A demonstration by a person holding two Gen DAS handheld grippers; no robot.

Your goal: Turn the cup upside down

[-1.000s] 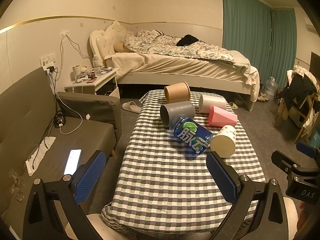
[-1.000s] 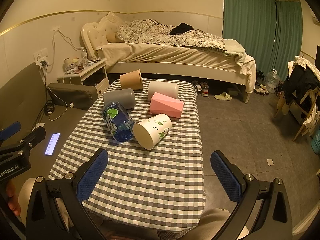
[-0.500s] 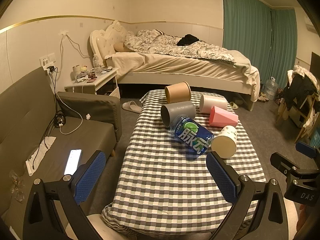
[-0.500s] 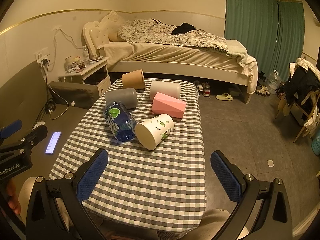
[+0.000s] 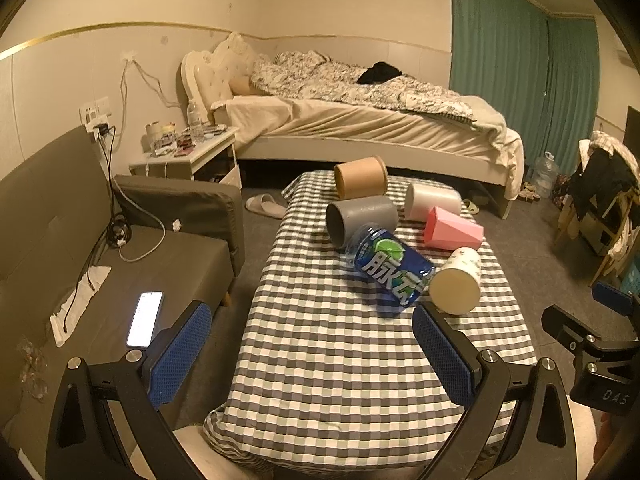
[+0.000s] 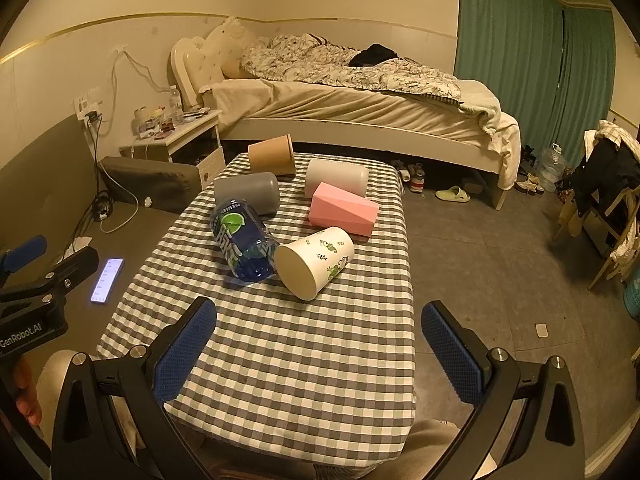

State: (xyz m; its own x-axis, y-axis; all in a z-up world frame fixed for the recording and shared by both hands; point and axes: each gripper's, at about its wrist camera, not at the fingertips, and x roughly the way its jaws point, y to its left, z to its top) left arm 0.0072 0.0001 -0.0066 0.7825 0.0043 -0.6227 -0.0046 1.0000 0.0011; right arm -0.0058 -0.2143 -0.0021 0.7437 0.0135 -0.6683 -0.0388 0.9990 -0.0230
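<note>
Several cups lie on their sides on a checked table [image 5: 328, 360] [image 6: 312, 360]. Nearest is a white cup with green leaf print [image 5: 456, 286] [image 6: 314, 262], its flat base facing me. Behind it lie a pink faceted cup [image 5: 452, 230] [image 6: 344, 210], a grey cup [image 5: 360, 218] [image 6: 248, 196], a white cup [image 5: 432, 200] [image 6: 336, 178] and a brown paper cup [image 5: 360, 178] [image 6: 272, 156]. A blue bottle [image 5: 392, 266] [image 6: 242, 240] lies beside the leaf cup. My left gripper [image 5: 312, 354] and right gripper [image 6: 320, 354] are both open and empty, above the table's near end.
A grey sofa [image 5: 168, 264] with a lit phone [image 5: 145, 318] [image 6: 107, 280] stands left of the table. A bed [image 5: 360, 120] and a nightstand [image 5: 188, 156] are behind it. A chair with clothes [image 6: 608, 184] stands at the right.
Both grippers have drifted slightly, so the table and cups sit a little differently in view. The jaws stay open and the cups have not moved.
</note>
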